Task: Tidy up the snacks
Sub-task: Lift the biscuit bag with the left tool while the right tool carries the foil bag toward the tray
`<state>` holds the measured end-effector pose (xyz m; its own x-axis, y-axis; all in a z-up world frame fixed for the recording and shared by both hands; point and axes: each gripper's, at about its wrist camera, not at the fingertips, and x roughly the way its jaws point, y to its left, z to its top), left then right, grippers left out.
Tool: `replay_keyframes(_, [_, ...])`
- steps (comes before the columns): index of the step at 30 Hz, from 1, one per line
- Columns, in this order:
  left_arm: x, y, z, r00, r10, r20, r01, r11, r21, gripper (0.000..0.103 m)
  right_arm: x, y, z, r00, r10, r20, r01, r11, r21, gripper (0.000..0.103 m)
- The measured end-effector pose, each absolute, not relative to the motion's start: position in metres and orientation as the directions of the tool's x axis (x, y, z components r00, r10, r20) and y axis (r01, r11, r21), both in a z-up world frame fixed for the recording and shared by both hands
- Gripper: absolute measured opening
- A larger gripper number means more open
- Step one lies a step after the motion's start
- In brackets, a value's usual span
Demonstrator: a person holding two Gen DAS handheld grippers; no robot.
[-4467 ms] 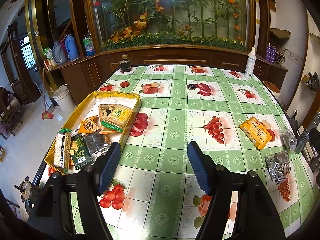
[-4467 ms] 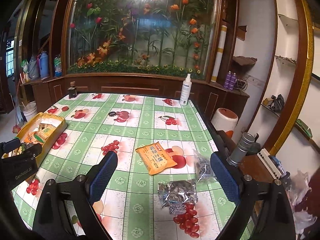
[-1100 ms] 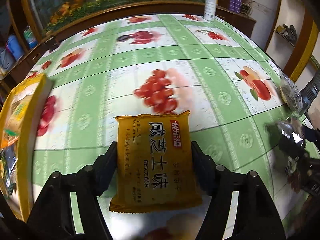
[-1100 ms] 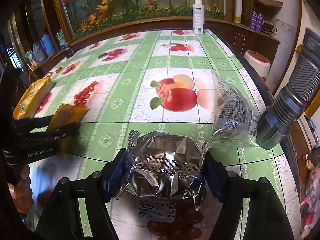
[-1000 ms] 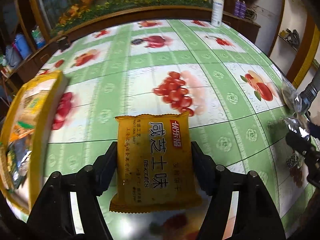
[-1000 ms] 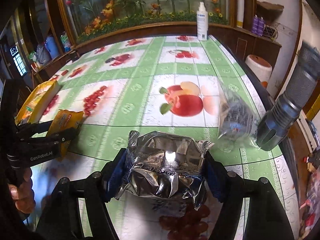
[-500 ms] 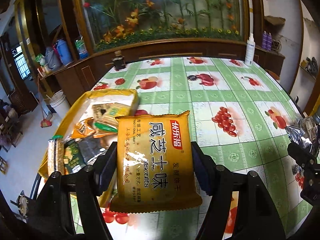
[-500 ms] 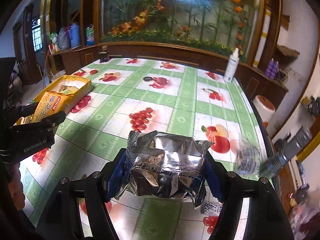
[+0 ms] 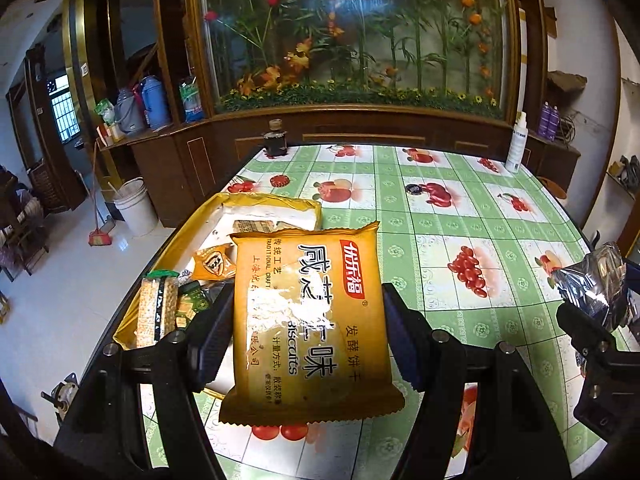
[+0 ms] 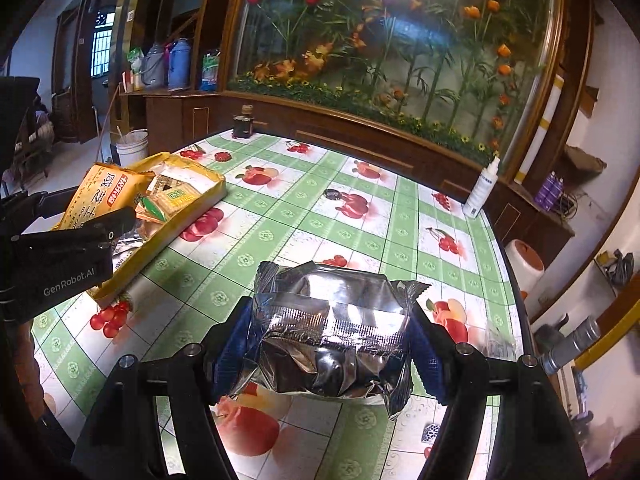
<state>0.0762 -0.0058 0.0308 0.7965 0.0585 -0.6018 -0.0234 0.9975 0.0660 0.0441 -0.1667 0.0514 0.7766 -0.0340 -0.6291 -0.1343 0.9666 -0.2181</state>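
Observation:
My left gripper (image 9: 308, 332) is shut on an orange biscuit packet (image 9: 308, 320), held above the table's left edge just in front of the yellow tray (image 9: 176, 240). The tray holds several snack packs, among them a small orange one (image 9: 212, 264) and a long cracker pack (image 9: 156, 308). My right gripper (image 10: 332, 344) is shut on a crumpled silver foil packet (image 10: 332, 332), held above the green fruit-print tablecloth (image 10: 280, 232). In the right wrist view the left gripper (image 10: 108, 216) and its orange packet (image 10: 104, 192) hang over the tray (image 10: 192, 204).
A clear plastic bag (image 10: 498, 344) lies at the table's right edge beside a grey cylinder (image 10: 572, 344). A white spray bottle (image 9: 516, 148) and a dark jar (image 9: 276, 140) stand at the far edge. A white bucket (image 9: 134, 208) stands on the floor to the left.
Both grippers have risen off the table with their packets and swung left. The tray has come into full view in front of the left gripper.

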Motion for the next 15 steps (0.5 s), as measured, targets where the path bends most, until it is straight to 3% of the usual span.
replay_keyframes(15, [0.058, 0.004, 0.046, 0.826, 0.057, -0.560, -0.035, 0.998, 0.051, 0.069, 0.026, -0.149, 0.067, 0.807, -0.043, -0.589, -0.140, 0.955, -0.262, 0.075])
